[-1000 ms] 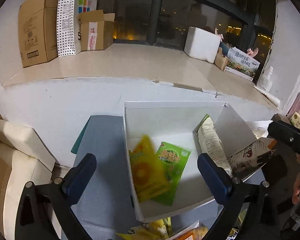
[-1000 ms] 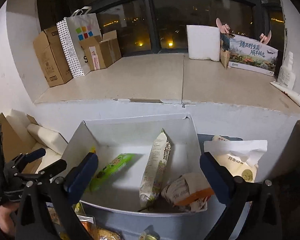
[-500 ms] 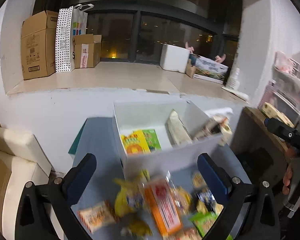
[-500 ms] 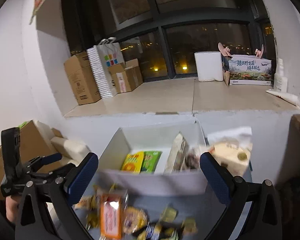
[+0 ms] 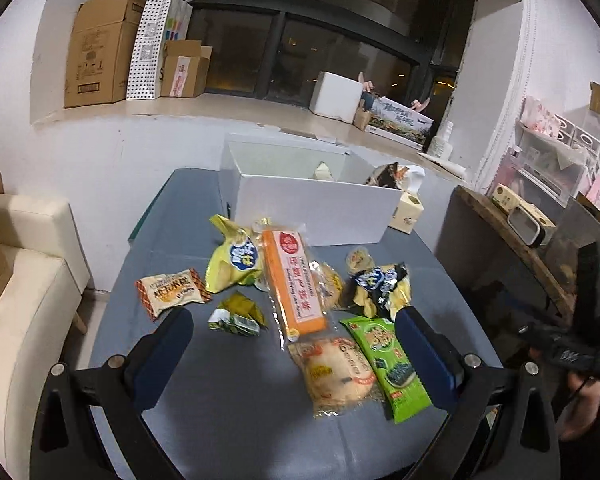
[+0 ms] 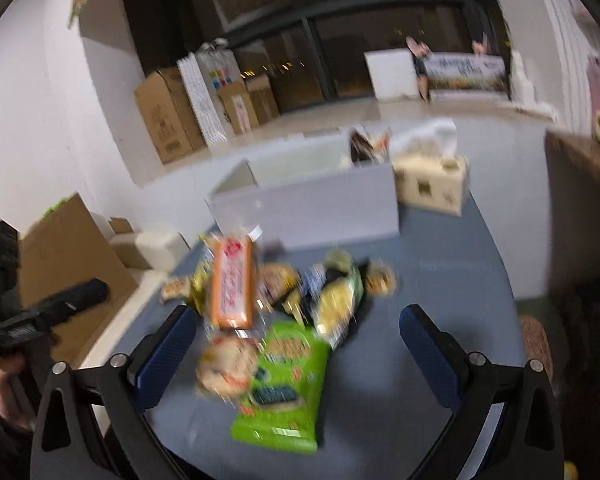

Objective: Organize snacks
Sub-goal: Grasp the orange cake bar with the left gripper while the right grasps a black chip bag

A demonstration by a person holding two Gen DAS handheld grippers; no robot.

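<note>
The left gripper (image 5: 292, 344) hangs above the near end of the table with its fingers wide apart and nothing between them. Below and ahead of it lie the snacks: a green packet (image 5: 386, 362) beside a clear pack of round cakes (image 5: 338, 372) near the right finger, a long orange packet (image 5: 294, 284) farther on, a yellow bag (image 5: 236, 260) and a small orange-and-white pack (image 5: 170, 292) toward the left. The right gripper (image 6: 298, 340) is also spread wide and empty, over the same green packet (image 6: 284, 384); this view is blurred. The blue-grey table (image 5: 240, 392) also carries a white box (image 5: 312, 204) behind the snacks, with a tissue box (image 5: 406, 210) just to its right. A window ledge (image 5: 220, 108) behind holds cardboard boxes (image 5: 100, 50).
</note>
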